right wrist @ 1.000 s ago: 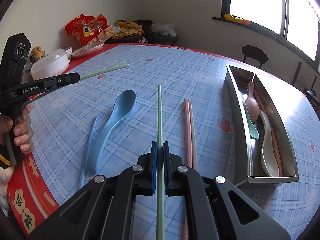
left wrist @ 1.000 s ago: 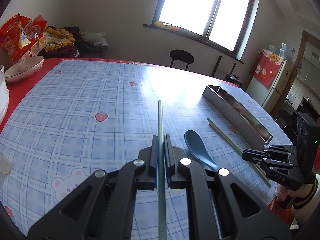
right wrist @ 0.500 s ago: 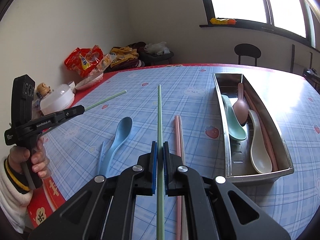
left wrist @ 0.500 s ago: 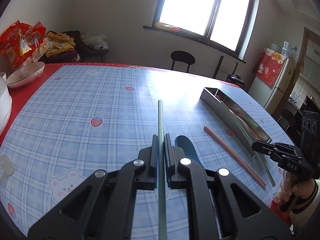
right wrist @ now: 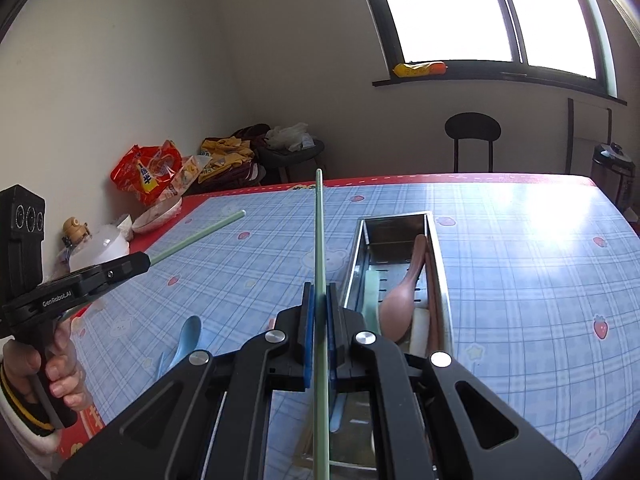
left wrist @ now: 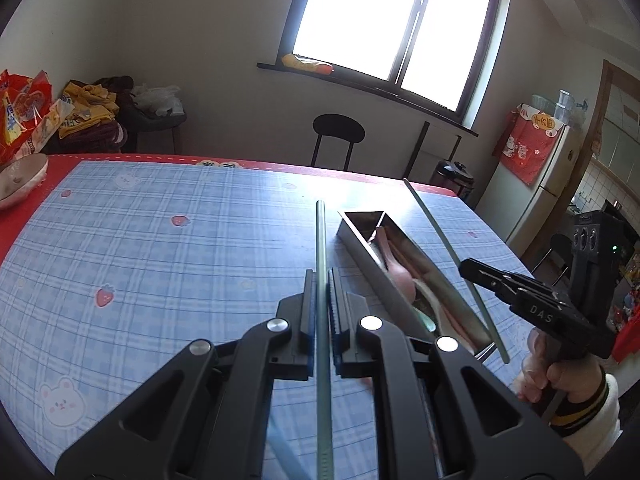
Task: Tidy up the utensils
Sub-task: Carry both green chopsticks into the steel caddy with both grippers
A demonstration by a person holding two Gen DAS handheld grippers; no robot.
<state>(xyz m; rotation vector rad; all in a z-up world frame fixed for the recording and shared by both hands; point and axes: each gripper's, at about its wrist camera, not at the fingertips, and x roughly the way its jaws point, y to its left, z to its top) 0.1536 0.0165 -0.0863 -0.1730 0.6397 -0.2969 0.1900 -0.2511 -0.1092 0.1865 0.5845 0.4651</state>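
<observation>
My left gripper (left wrist: 320, 280) is shut on a green chopstick (left wrist: 320, 240) that points forward above the table. My right gripper (right wrist: 319, 296) is shut on a second green chopstick (right wrist: 319, 232), held in the air just left of the steel utensil tray (right wrist: 440, 280). The tray holds a pink spoon (right wrist: 400, 304), a white spoon, a green spoon and pink chopsticks. The tray also shows in the left wrist view (left wrist: 372, 272), with the right gripper (left wrist: 472, 270) and its chopstick (left wrist: 436, 232) above it. A blue spoon (right wrist: 188, 336) lies on the table. The left gripper shows at the left of the right wrist view (right wrist: 140, 260).
The table has a blue checked cloth (left wrist: 160, 260) with a red border. A bowl (left wrist: 20, 176) and snack bags (right wrist: 152, 172) sit at the far left edge, with a white container (right wrist: 104, 244) beside them. A black chair (left wrist: 338, 136) stands beyond the table.
Both grippers rose and tilted up with their chopsticks. The right one moved toward the tray, its chopstick now above it. The pink chopsticks on the table have dropped out of view.
</observation>
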